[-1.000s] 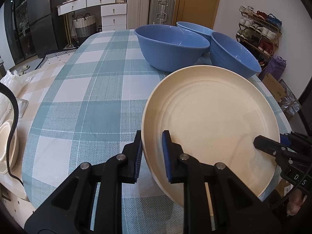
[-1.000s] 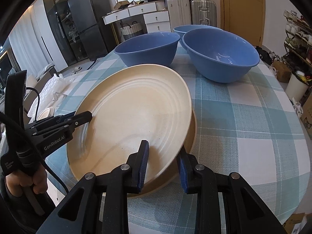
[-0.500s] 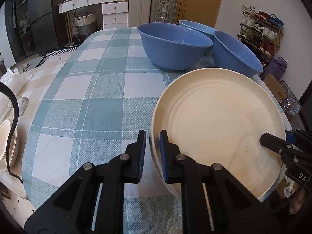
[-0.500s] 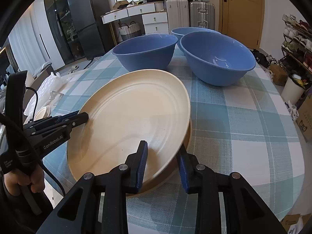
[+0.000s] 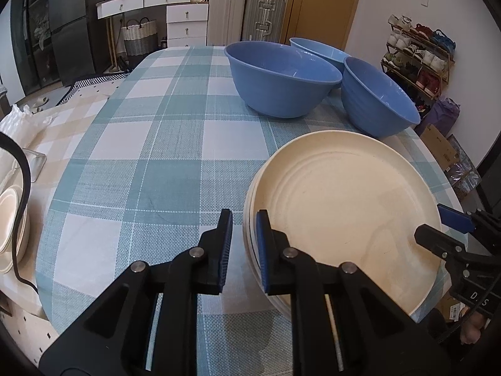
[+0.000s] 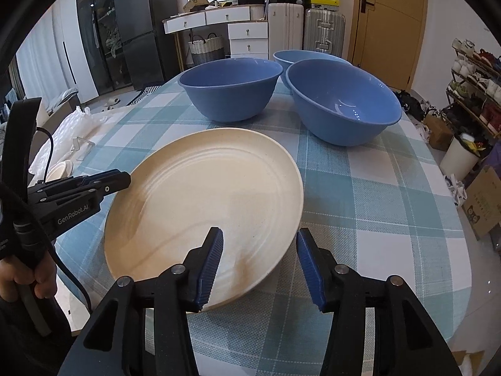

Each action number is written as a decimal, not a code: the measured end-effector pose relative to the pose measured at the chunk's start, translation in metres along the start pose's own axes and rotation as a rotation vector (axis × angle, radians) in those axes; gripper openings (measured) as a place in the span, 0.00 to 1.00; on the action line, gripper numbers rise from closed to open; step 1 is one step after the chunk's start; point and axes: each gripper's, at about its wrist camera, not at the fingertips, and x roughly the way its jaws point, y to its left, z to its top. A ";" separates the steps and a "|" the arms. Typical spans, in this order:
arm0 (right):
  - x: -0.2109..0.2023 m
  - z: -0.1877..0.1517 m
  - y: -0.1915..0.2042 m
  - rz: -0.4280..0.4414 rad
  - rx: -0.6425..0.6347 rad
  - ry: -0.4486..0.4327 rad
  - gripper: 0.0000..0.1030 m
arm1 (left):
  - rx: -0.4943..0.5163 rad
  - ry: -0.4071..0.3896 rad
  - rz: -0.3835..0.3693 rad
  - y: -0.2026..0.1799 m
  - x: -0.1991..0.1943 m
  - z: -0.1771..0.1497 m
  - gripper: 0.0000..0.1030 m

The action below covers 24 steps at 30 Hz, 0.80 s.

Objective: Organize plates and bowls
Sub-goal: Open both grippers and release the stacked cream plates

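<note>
At the near table edge: cream plate (image 6: 206,203), set atop a second plate to stack; my left gripper (image 5: 243,244) clamps its rim steadying it, my right gripper (image 6: 259,266) has just been opening, rim between its parted jaws.

third blue bowl (image 6: 297,56) mostly hidden behind the nearer two

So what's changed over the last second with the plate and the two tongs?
The cream plate came down from its tilt onto the plates under it. The right tongs have just been opening and let go of its rim. The left tongs stay shut on the rim; the three blue bowls haven't moved.
</note>
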 end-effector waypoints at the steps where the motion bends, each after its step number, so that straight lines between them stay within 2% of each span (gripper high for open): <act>1: 0.000 -0.001 -0.001 0.003 0.002 0.001 0.52 | -0.001 -0.001 0.003 0.000 -0.001 0.000 0.11; 6: -0.003 -0.003 -0.003 0.023 -0.002 -0.015 0.64 | -0.003 -0.017 -0.015 -0.002 -0.009 0.001 0.14; 9: -0.005 -0.003 -0.004 0.032 -0.005 -0.027 0.69 | 0.000 -0.026 -0.026 -0.005 -0.014 0.002 0.29; 11: -0.008 -0.003 -0.005 0.030 -0.005 -0.041 0.76 | 0.003 -0.034 -0.030 -0.006 -0.017 0.003 0.35; 13: -0.010 -0.003 -0.007 0.038 0.002 -0.053 0.78 | 0.005 -0.043 -0.028 -0.007 -0.021 0.003 0.47; 15: -0.013 -0.002 -0.008 0.042 0.010 -0.061 0.80 | 0.003 -0.055 -0.030 -0.006 -0.025 0.004 0.55; 18: -0.017 -0.001 -0.011 0.042 0.023 -0.073 0.81 | 0.001 -0.069 -0.030 -0.007 -0.031 0.006 0.73; 24: -0.019 0.000 -0.014 0.050 0.040 -0.081 0.83 | 0.012 -0.092 -0.033 -0.011 -0.046 0.010 0.78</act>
